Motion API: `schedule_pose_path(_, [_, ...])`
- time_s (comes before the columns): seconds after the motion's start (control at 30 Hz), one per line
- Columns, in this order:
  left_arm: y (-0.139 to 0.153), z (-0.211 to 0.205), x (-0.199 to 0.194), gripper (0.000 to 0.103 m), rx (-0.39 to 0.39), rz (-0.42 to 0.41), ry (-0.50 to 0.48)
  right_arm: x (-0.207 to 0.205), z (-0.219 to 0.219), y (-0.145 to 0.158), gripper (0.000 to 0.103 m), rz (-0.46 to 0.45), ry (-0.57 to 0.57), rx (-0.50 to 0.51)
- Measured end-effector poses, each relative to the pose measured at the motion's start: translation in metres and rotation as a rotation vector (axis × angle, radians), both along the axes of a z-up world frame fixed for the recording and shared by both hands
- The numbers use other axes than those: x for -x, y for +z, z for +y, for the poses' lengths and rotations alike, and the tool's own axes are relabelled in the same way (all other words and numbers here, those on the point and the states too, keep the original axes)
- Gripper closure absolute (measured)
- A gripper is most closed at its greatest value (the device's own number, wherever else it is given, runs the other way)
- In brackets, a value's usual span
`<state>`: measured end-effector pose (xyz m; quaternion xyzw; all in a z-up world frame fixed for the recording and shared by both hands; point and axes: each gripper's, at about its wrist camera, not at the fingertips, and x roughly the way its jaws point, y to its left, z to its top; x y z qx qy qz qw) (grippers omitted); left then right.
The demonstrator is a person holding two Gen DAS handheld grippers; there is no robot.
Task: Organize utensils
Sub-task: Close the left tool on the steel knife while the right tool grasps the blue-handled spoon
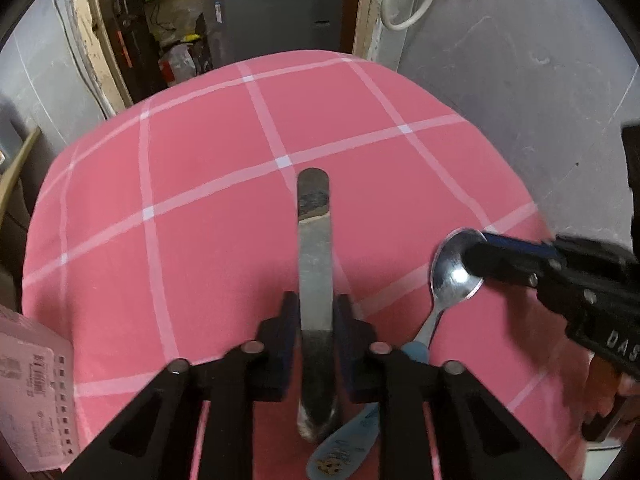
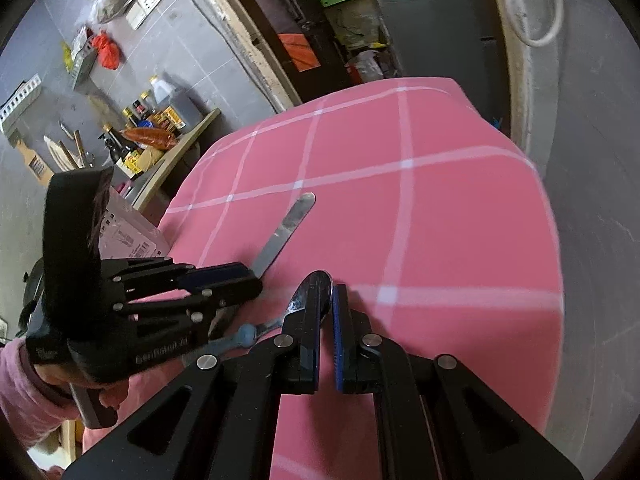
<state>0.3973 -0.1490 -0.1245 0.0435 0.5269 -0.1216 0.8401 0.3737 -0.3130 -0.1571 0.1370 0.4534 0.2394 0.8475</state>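
Observation:
A flat metal knife (image 1: 314,248) with a dark handle sticks forward from my left gripper (image 1: 316,304), whose pads press on both sides of the blade above the pink checked tablecloth (image 1: 200,168). Just right of it, a steel spoon (image 1: 450,268) with a pale blue handle is pinched at its bowl by my right gripper (image 1: 474,258). In the right wrist view the spoon bowl (image 2: 314,290) sits between the tips of the right gripper (image 2: 326,300). There the left gripper (image 2: 252,276) comes in from the left with the knife blade (image 2: 284,232) pointing away.
A pink plastic basket (image 1: 36,392) with a barcode label stands at the table's left edge. A side shelf (image 2: 188,132) holds several bottles and packets. Grey floor (image 1: 520,100) lies beyond the cloth's far and right edges. A pink sleeve (image 2: 24,392) holds the left gripper.

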Motion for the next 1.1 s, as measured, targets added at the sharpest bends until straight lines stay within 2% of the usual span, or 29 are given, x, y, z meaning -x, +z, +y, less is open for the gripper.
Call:
schedule_pose_path(0.13, [0.002,0.001,0.001,0.088,0.017,0.019,0.004,0.010,-0.006,0.000,0.098,0.008,-0.022,-0.010])
schedule_pose_path(0.4, [0.003,0.026,0.021,0.087,0.185,0.147,0.067,0.030,-0.018,-0.002,0.098,0.036,-0.048,-0.006])
schedule_pose_path(0.63, [0.003,0.032,0.052,0.087,0.269,0.226,0.035,0.045,-0.024,-0.006,0.099,0.065,-0.046,0.003])
schedule_pose_path(0.77, [-0.001,0.025,0.049,0.086,0.251,0.254,0.019,0.042,-0.024,-0.010,0.097,0.080,-0.055,-0.005])
schedule_pose_path(0.9, [-0.005,0.019,0.037,0.079,0.239,0.283,-0.016,0.042,-0.022,-0.015,0.095,0.090,-0.046,-0.020])
schedule_pose_path(1.1, [-0.004,0.008,0.030,0.081,0.174,0.287,-0.076,0.044,-0.020,-0.021,0.091,0.098,-0.054,-0.057])
